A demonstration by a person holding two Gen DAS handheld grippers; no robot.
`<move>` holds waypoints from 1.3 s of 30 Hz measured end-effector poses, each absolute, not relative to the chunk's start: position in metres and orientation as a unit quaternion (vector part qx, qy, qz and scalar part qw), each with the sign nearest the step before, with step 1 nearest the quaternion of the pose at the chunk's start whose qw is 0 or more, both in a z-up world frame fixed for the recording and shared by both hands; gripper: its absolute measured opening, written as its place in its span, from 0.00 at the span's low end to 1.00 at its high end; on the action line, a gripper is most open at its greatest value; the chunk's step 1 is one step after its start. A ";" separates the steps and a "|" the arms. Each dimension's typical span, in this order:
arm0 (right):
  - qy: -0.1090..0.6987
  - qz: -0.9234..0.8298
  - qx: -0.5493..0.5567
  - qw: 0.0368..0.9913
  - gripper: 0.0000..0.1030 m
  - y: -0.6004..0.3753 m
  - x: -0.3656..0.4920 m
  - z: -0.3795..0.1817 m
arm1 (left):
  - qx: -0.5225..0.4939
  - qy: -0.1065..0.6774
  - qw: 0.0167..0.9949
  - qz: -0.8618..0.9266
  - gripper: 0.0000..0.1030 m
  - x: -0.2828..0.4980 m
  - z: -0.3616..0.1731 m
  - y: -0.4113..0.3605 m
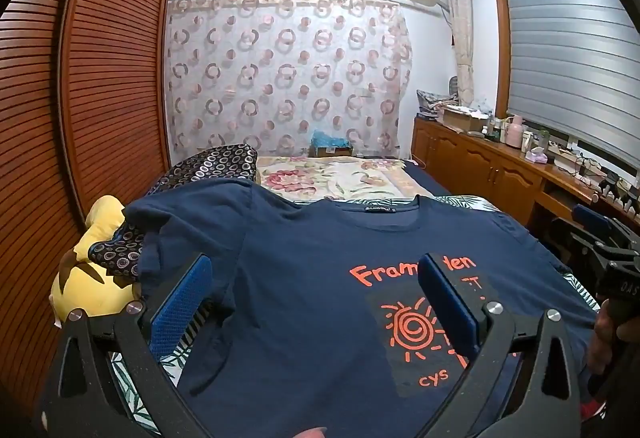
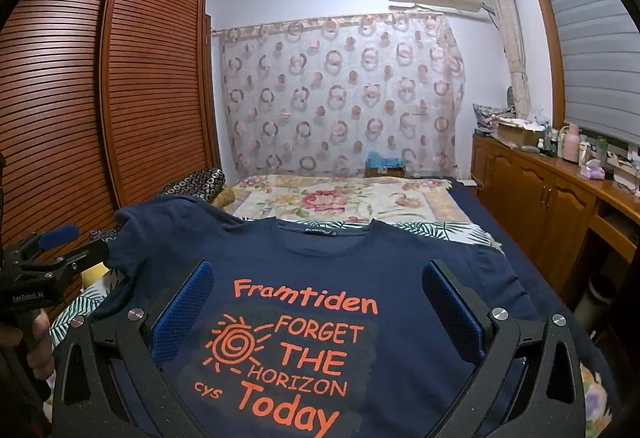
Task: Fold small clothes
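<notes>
A navy T-shirt (image 1: 304, 278) lies face up and spread flat on the bed, collar away from me, with orange print on its chest. In the right wrist view the same T-shirt (image 2: 400, 278) fills the foreground. My left gripper (image 1: 316, 266) hovers open above the shirt's left half, blue pads wide apart, nothing between them. Over the printed chest my right gripper (image 2: 318, 272) is open too and holds nothing. Each gripper shows at the edge of the other's view, held by a hand.
A yellow plush toy (image 1: 88, 278) and a dark circle-patterned cushion (image 1: 216, 165) lie left of the shirt by the slatted wardrobe (image 1: 92, 77). A floral blanket (image 1: 332, 177) covers the far bed. A wooden cabinet (image 1: 500, 173) with clutter runs along the right.
</notes>
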State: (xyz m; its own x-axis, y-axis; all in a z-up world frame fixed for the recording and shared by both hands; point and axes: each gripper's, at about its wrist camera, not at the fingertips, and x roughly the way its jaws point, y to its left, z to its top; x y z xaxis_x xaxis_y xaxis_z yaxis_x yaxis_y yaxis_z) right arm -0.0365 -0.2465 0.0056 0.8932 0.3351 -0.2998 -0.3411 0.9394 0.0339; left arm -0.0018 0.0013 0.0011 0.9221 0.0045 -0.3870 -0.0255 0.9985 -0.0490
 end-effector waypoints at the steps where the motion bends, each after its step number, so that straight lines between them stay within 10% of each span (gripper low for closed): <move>1: 0.151 0.174 -0.010 0.973 1.00 -0.246 -0.037 0.006 | -0.026 0.197 0.980 0.008 1.00 -0.001 0.002 0.002; 39: 0.156 0.173 -0.008 0.972 1.00 -0.248 -0.035 0.006 | -0.024 0.195 0.980 0.013 1.00 0.000 0.009 0.011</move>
State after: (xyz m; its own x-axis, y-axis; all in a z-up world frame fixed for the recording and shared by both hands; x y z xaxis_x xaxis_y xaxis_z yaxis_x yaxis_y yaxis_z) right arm -0.0349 -0.2477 0.0065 0.8914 0.3342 -0.3061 -0.3392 0.9399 0.0383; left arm 0.0005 0.0114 0.0094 0.9238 0.0165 -0.3826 -0.0354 0.9985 -0.0425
